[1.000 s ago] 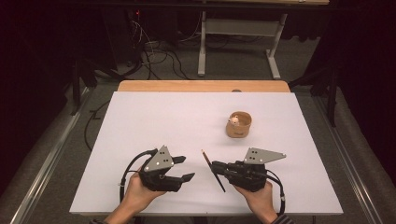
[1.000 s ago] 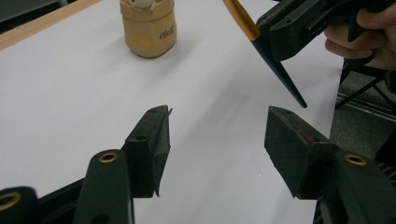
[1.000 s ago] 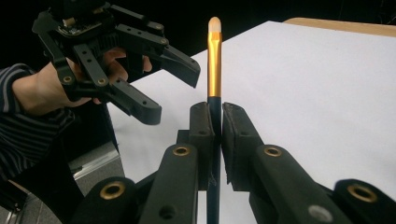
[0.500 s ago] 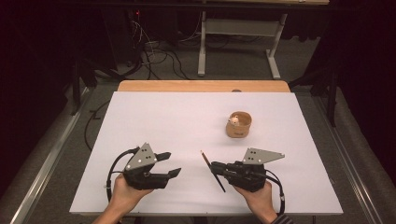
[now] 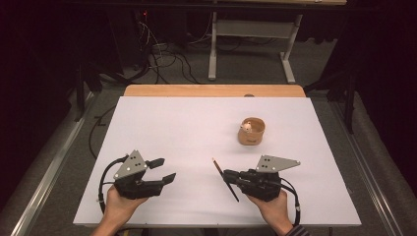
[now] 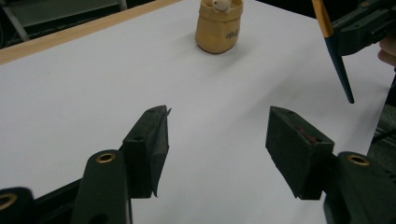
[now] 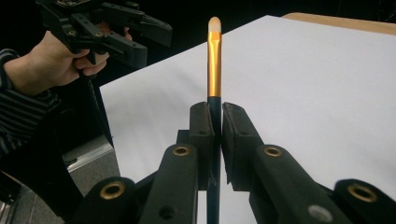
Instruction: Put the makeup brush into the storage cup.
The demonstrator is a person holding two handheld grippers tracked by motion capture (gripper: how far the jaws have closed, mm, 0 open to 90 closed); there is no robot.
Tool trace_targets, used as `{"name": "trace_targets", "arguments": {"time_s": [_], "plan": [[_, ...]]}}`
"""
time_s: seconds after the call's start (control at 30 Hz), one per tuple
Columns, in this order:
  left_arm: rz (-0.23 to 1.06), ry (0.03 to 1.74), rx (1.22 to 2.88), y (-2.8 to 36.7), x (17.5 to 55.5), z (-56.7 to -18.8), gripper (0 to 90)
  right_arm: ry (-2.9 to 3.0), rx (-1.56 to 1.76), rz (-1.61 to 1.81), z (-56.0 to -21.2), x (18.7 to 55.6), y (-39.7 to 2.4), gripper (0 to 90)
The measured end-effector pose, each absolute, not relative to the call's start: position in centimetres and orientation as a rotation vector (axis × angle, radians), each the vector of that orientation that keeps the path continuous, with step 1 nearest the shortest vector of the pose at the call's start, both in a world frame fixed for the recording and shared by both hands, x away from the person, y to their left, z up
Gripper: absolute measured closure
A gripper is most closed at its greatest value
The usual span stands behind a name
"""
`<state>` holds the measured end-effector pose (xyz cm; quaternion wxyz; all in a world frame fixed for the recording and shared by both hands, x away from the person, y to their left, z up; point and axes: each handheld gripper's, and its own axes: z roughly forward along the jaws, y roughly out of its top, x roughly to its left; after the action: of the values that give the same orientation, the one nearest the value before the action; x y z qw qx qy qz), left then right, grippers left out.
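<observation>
High view: left claw (image 5: pixel 160 169) gaping, empty, low on the white desk (image 5: pixel 196 123); right claw (image 5: pixel 231 176) clamped on a thin brush (image 5: pixel 225 179).
Left claw view: wooden cup (image 6: pixel 218 25) far ahead.
Right claw view: brush pinched upright between closed jaws.

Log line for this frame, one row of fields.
right gripper: shut on paintbrush | left gripper: open, empty | wooden cup: upright on table

Slim brush (image 7: pixel 214 60): dark handle, gold ferrule, pale tip, clamped above table.
</observation>
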<state>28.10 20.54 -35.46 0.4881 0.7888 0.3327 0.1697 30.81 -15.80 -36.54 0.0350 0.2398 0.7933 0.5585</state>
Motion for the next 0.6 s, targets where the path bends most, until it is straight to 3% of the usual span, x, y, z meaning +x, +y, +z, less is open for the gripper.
{"name": "trace_targets", "arguments": {"time_s": [0.6], "plan": [[0.41,0.924,1.8,23.8,29.3,-38.2,40.1,2.449,0.735,1.69,-36.6,31.1,-16.0,85.4]]}}
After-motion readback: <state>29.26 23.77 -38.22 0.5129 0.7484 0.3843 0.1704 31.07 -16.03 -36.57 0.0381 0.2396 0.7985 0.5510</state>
